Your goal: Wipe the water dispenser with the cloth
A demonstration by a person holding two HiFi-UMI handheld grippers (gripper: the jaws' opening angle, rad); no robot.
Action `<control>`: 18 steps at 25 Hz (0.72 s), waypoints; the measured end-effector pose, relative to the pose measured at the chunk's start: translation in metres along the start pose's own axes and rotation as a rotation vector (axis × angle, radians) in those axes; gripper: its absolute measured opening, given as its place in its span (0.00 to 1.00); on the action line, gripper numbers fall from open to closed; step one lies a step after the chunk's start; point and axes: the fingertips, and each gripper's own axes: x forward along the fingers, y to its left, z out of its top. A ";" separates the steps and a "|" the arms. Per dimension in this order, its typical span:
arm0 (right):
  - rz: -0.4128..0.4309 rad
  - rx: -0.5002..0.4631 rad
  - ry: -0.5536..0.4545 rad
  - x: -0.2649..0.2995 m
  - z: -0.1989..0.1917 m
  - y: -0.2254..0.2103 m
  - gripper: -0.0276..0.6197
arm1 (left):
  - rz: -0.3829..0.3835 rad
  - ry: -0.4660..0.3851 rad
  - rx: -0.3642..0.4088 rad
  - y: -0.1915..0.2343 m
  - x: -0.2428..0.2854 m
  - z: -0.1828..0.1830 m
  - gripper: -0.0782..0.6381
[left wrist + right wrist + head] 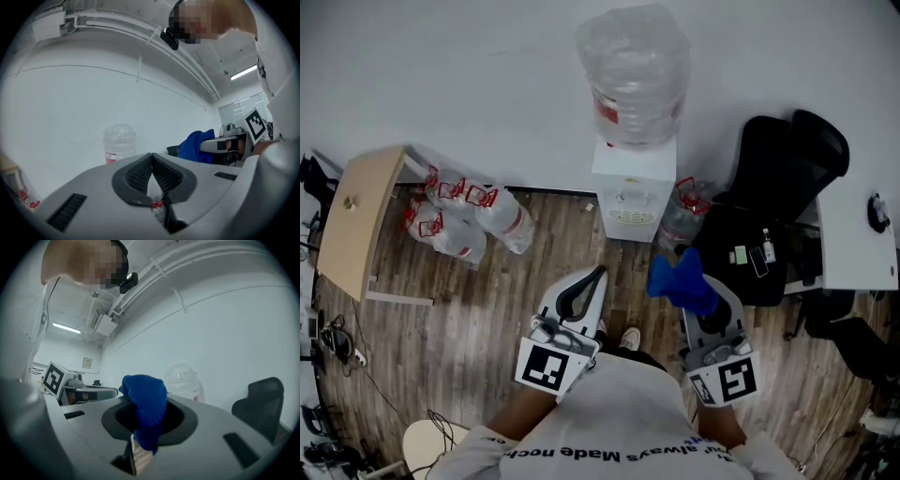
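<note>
The white water dispenser point(630, 192) stands against the wall with a large clear bottle point(633, 70) on top; the bottle also shows in the left gripper view point(120, 143) and the right gripper view point(184, 380). My right gripper point(692, 287) is shut on a blue cloth point(682, 280), which bulges out of its jaws point(144, 408) and hangs short of the dispenser. The blue cloth point(197, 146) shows at right in the left gripper view. My left gripper point(598, 274) is shut with nothing in it, pointing toward the dispenser's base.
Several empty water bottles point(467, 217) lie on the wooden floor left of the dispenser, and another bottle point(684, 211) leans at its right. A black office chair point(773, 202) and a white desk point(862, 234) are at right. A wooden table point(356, 220) stands at left.
</note>
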 end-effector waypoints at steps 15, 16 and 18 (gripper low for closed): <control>0.015 -0.018 0.017 0.103 -0.006 -0.028 0.18 | 0.003 -0.007 -0.018 0.080 0.068 -0.011 0.14; 0.012 -0.022 0.018 0.114 -0.006 -0.030 0.18 | 0.003 -0.008 -0.019 0.090 0.073 -0.010 0.14; 0.004 -0.027 0.021 0.135 -0.006 -0.033 0.18 | -0.003 -0.011 -0.018 0.109 0.085 -0.011 0.14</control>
